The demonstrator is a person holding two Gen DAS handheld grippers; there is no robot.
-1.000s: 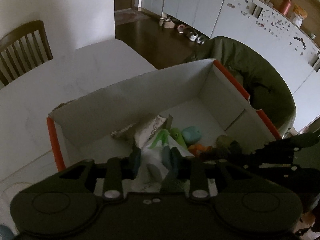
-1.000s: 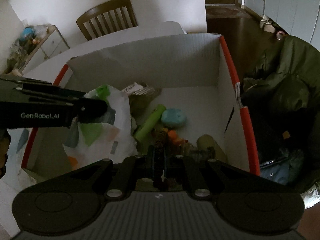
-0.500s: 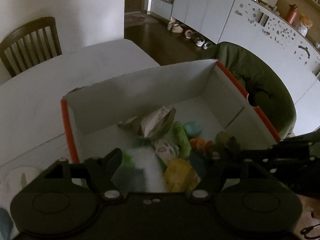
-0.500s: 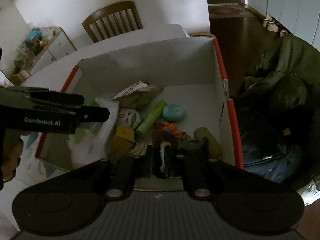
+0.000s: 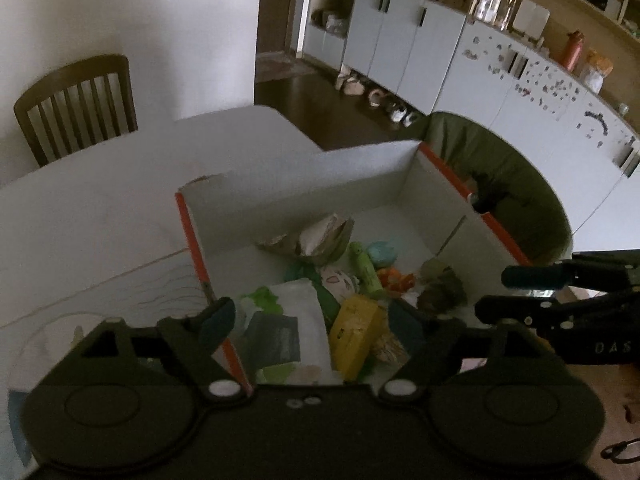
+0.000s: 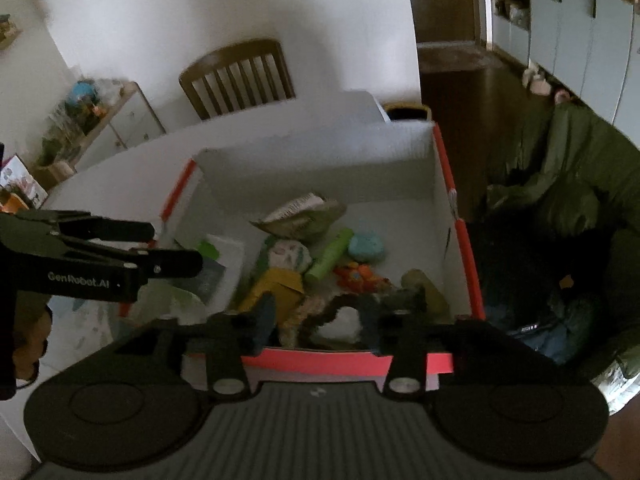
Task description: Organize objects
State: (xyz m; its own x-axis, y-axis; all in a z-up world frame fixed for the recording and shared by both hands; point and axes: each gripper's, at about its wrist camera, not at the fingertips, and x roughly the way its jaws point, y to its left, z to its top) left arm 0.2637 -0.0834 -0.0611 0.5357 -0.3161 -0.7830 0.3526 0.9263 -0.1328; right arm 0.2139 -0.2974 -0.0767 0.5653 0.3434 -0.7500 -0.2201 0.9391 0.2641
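Note:
A white cardboard box with orange edges (image 5: 312,184) (image 6: 320,160) stands on the white table and holds several toys and packets. A white plastic packet (image 5: 288,332) (image 6: 224,256) lies at its near left beside a yellow block (image 5: 354,332) (image 6: 276,288). A green tube (image 6: 330,256), a teal lump (image 6: 366,246) and an orange toy (image 6: 356,274) lie in the middle. My left gripper (image 5: 310,320) is open and empty above the box's near left edge. My right gripper (image 6: 318,314) is open and empty above the near edge, over a brown-and-white plush (image 6: 340,324).
A wooden chair (image 5: 76,100) stands behind the table. A dark green jacket (image 6: 560,200) lies on a seat right of the box. White cabinets (image 5: 440,52) line the far wall, with shoes (image 5: 380,96) on the floor. A cluttered side shelf (image 6: 88,120) stands at left.
My left gripper opened and dropped the white packet into the box, then pulled back. My right gripper opened, released the plush, and drew back to the box's near edge.

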